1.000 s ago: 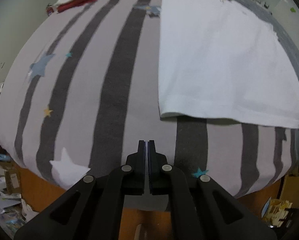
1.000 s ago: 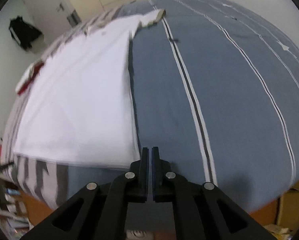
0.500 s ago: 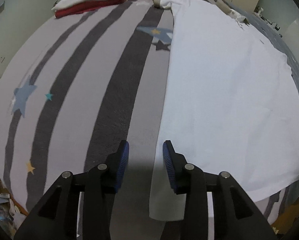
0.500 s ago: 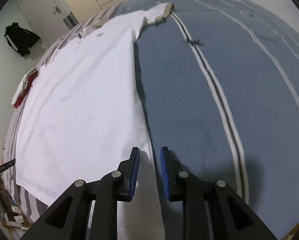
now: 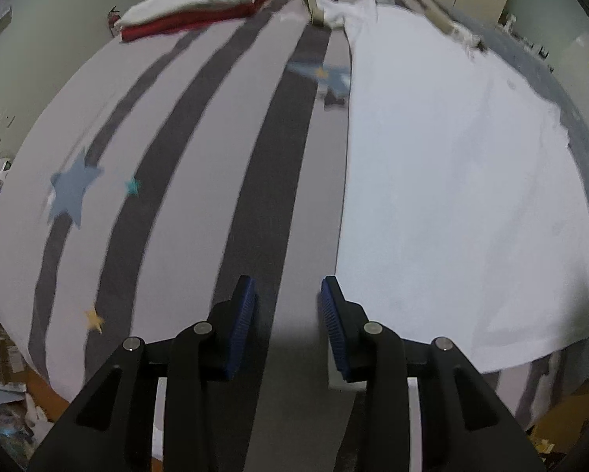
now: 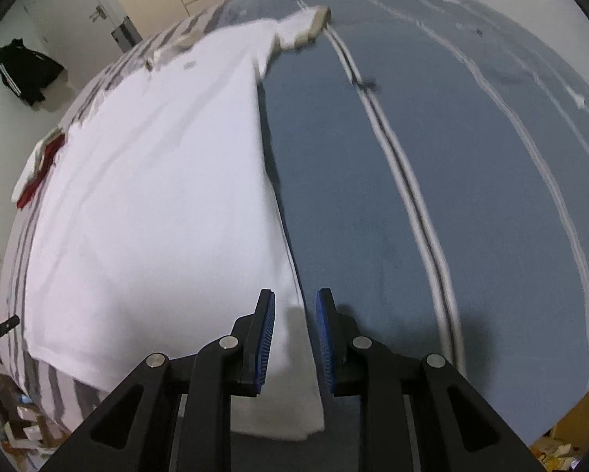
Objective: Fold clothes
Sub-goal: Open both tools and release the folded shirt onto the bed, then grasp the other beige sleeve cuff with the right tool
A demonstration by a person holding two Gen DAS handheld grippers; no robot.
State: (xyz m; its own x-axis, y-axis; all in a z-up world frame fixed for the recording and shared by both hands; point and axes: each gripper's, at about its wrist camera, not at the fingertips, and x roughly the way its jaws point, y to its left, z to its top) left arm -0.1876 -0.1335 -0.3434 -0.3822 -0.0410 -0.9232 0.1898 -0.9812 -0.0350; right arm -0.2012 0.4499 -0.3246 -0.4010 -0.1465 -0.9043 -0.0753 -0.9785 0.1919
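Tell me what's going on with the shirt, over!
Both grippers open, nothing held: left gripper beside the shirt's edge, right gripper over its other edge. White shirt spread flat on the bed. Folded pile far off, nothing blocking.

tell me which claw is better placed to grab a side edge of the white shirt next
Right, probably. The right claw is open and straddles the side edge of the flat white cotton shirt. The left claw is open too, but over the grey striped bedspread, the shirt edge just outside it.

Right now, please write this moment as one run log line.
task: fold clothes | left gripper: open, empty | right gripper: open over white shirt edge | folded pile: far corner
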